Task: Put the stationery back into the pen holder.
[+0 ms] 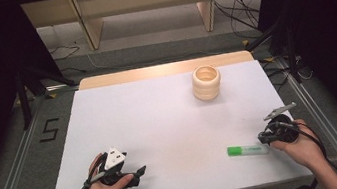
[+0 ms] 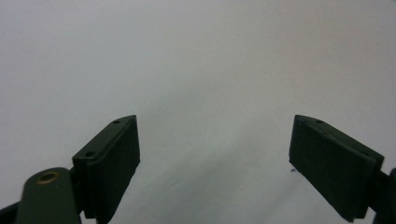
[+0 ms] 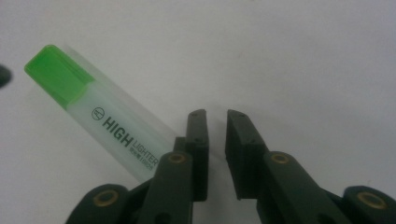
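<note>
We work at a table (image 1: 104, 81) covered by a white sheet (image 1: 161, 126), with grey floor and metal rails to either side. Near left, our left gripper (image 1: 140, 171) rests on the sheet, its jaws spread wide over bare white with nothing between them. Near right, our right gripper (image 1: 262, 137) sits with its jaws a narrow gap apart. The highlighter (image 1: 248, 150), clear with a green cap, lies flat on the sheet just left of this gripper; in the right gripper view its tail end runs behind one jaw, beside the gap rather than in it, so the pads clamp nothing. Farther back, right of centre, stands a cream ringed cup (image 1: 206, 83). Beyond the table are wooden shelf legs (image 1: 88, 28) and loose cables (image 1: 239, 8) on the floor.
</note>
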`<act>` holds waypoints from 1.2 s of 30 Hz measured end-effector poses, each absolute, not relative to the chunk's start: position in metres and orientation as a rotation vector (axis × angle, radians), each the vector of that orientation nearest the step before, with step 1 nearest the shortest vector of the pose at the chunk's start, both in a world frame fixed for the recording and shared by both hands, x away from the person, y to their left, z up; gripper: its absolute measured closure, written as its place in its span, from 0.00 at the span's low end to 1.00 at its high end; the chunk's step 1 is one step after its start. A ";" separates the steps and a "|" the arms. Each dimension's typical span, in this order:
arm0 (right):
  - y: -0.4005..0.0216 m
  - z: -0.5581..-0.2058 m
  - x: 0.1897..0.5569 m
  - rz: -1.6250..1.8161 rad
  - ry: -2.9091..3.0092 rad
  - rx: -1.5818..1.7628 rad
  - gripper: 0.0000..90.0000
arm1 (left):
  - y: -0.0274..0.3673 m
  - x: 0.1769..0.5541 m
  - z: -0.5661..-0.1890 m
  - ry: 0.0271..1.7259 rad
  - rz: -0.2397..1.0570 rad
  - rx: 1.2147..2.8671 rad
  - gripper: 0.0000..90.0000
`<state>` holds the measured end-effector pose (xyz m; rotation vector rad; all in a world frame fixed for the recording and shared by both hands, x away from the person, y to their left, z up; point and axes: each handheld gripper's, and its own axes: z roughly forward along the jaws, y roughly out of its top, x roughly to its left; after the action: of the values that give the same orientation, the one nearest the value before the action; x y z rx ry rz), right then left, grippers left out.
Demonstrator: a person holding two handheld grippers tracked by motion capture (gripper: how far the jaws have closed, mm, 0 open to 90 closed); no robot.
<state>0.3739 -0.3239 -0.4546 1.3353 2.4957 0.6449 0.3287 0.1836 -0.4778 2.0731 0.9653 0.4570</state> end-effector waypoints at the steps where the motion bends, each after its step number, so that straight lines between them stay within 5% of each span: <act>1: -0.324 -0.455 0.374 0.645 2.496 1.335 0.82 | 0.183 0.329 -0.478 0.968 0.455 2.072 0.18; 5: -0.321 -0.448 0.376 0.643 2.547 1.151 0.68 | 0.183 0.329 -0.478 0.967 0.458 2.072 0.18; 15: -0.310 -0.440 0.378 0.606 2.697 0.952 0.51 | 0.182 0.329 -0.479 0.972 0.458 2.064 0.18; 36: -0.287 -0.438 0.380 0.390 2.956 0.632 0.49 | 0.181 0.330 -0.479 0.965 0.453 2.073 0.18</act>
<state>0.3796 -0.2871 -0.4385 0.6319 2.9562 0.3897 0.3303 0.1809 -0.4792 2.0731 0.9652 0.4527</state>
